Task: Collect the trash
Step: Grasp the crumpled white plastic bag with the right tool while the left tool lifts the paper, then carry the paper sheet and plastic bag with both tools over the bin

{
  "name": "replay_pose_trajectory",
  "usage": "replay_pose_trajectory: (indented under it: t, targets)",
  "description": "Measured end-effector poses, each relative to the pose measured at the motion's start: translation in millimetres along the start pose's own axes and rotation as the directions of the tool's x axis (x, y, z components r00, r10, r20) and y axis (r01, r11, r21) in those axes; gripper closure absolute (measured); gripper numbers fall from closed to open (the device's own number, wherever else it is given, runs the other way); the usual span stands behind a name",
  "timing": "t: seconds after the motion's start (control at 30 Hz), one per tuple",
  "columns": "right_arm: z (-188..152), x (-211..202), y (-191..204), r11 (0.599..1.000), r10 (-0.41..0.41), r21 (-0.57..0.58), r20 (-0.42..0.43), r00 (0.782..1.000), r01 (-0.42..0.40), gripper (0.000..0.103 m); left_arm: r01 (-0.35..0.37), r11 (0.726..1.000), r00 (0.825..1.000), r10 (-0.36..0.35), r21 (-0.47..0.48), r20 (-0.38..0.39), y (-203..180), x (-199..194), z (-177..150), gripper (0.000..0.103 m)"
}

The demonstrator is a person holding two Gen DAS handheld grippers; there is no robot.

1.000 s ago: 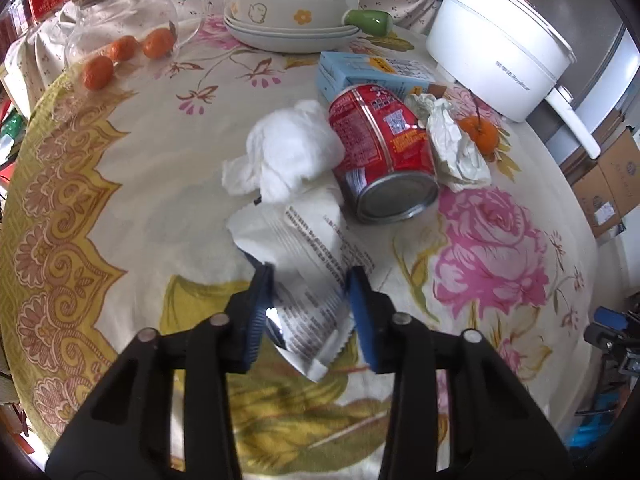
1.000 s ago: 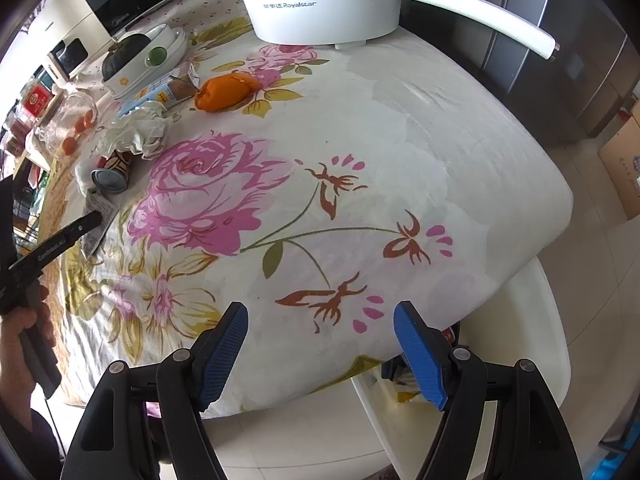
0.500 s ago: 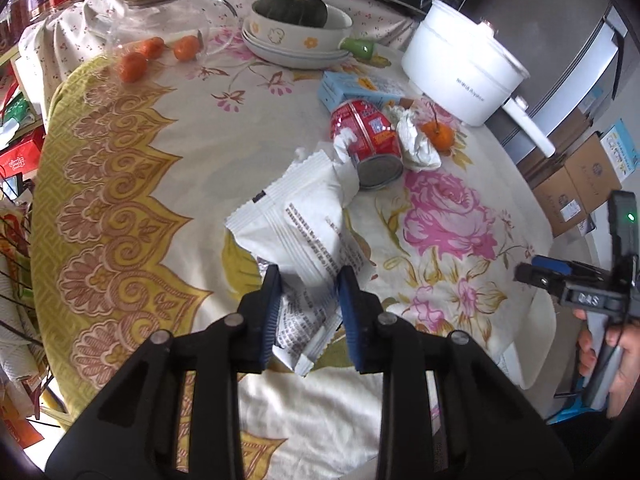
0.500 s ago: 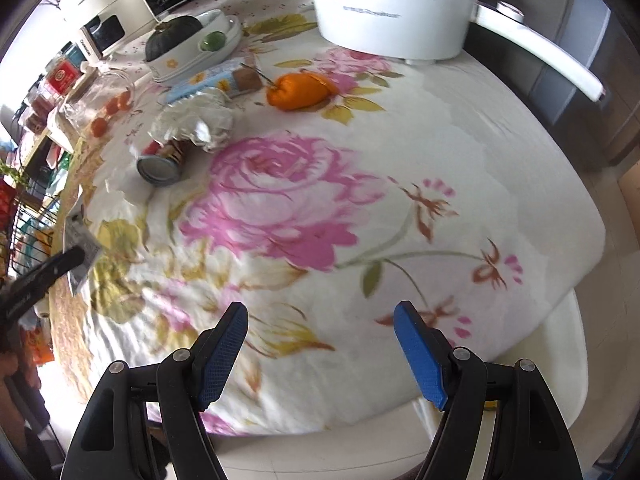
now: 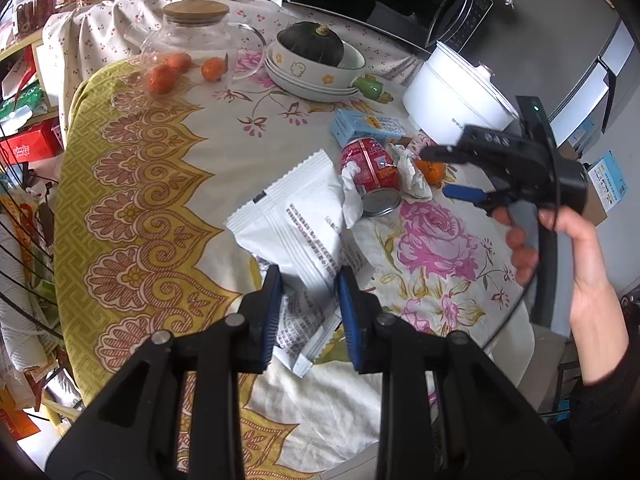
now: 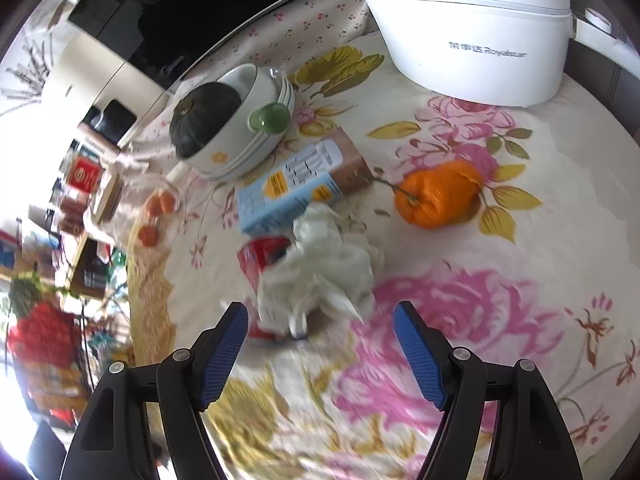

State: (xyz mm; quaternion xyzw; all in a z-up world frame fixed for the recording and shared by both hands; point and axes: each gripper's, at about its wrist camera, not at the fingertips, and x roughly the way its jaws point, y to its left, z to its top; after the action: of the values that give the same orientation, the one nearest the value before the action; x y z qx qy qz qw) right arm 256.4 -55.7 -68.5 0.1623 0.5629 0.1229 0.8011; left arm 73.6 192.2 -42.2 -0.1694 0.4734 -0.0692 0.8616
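I am pinching the white wrapper [image 5: 304, 236] with my left hand-held gripper [image 5: 309, 312], its blue pads pressing on the wrapper's lower part while the upper part is sticking up above the flowered surface [image 5: 160, 168]. My right hand-held gripper [image 6: 320, 354] is standing spread with nothing between its pads, pointing down at the crumpled tissue [image 6: 324, 272] that is lying against the red can [image 6: 260, 256] on its side. A blue carton [image 6: 296, 186] is lying just behind them, an orange fruit [image 6: 438, 194] beside it, and a white cooker [image 6: 472, 28] further back. In the left view, a hand [image 5: 576, 264] is gripping the right tool's handle.
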Motion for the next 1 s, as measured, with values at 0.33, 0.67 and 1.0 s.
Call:
replay_pose_trajectory:
  t: [0.33, 0.67, 1.0]
  targets:
    - [5, 37, -13, 0.994, -0.067, 0.086, -0.083, 0.994, 0.074, 0.055, 0.01, 0.999, 1.0, -0.01, -0.039, 0.0, 10, -3, 1, 0.073]
    - [-26, -3, -29, 0.996, -0.087, -0.034, -0.078, 0.993, 0.085, 0.074, 0.052, 0.999, 0.999, -0.052, -0.009, 0.003, -10, -12, -5, 0.073]
    - [-63, -81, -58, 0.988, -0.113, -0.111, -0.034, 0.993, 0.109, 0.074, 0.097, 0.994, 0.995, -0.097, 0.042, -0.007, -44, -13, -14, 0.073]
